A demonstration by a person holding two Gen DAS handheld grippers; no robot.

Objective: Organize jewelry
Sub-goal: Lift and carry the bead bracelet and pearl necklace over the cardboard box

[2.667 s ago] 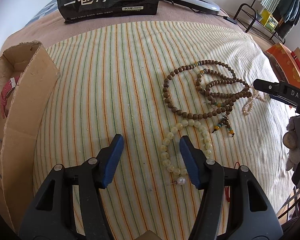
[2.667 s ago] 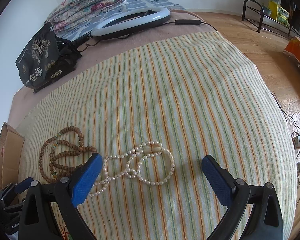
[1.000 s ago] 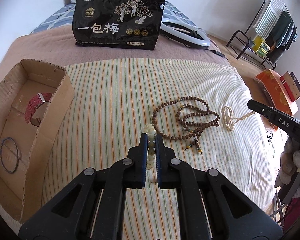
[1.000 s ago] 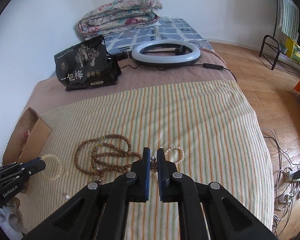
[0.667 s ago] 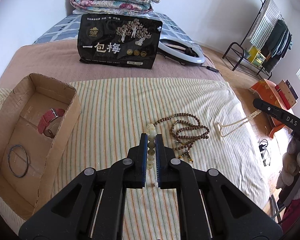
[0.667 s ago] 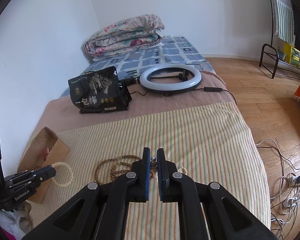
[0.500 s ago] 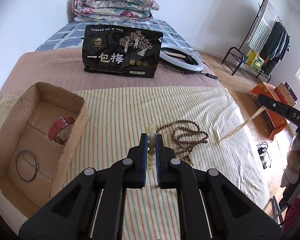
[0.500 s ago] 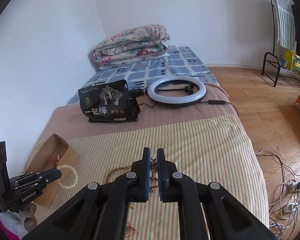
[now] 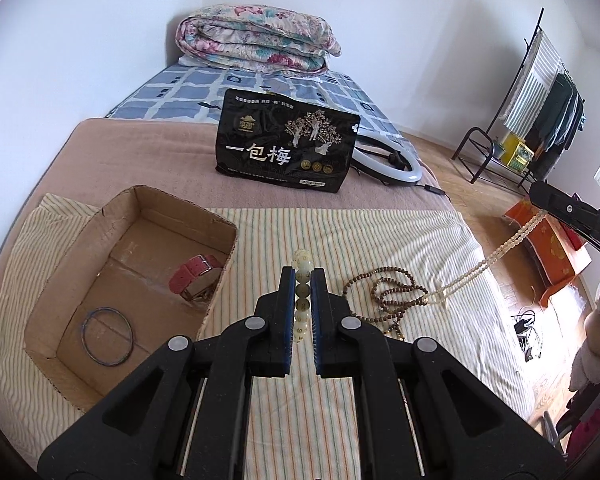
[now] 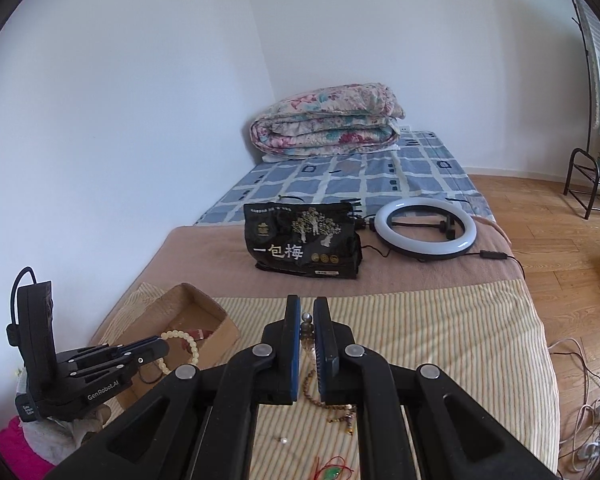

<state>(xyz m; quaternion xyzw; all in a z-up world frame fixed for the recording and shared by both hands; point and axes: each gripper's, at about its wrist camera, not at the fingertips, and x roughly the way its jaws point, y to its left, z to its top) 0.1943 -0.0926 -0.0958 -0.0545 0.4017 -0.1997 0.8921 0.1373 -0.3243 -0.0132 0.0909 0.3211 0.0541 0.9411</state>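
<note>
Left gripper (image 9: pixel 303 276) clamped on pale bead bracelet (image 9: pixel 302 268); right gripper (image 10: pixel 307 322) clamped on pearl necklace (image 9: pixel 496 255); cardboard box (image 9: pixel 80 240) at nine o'clock.

Bed (image 9: pixel 140 152), brown cover, bears a striped cloth (image 9: pixel 300 420) at the near end. On the cloth: open cardboard box (image 9: pixel 80 240) at left, brown bead strand (image 9: pixel 388 292) at right. On the brown cover: black snack bag (image 9: pixel 286 148), ring light (image 10: pixel 426 232). Folded floral quilt (image 9: pixel 256 42) at the head.
</note>
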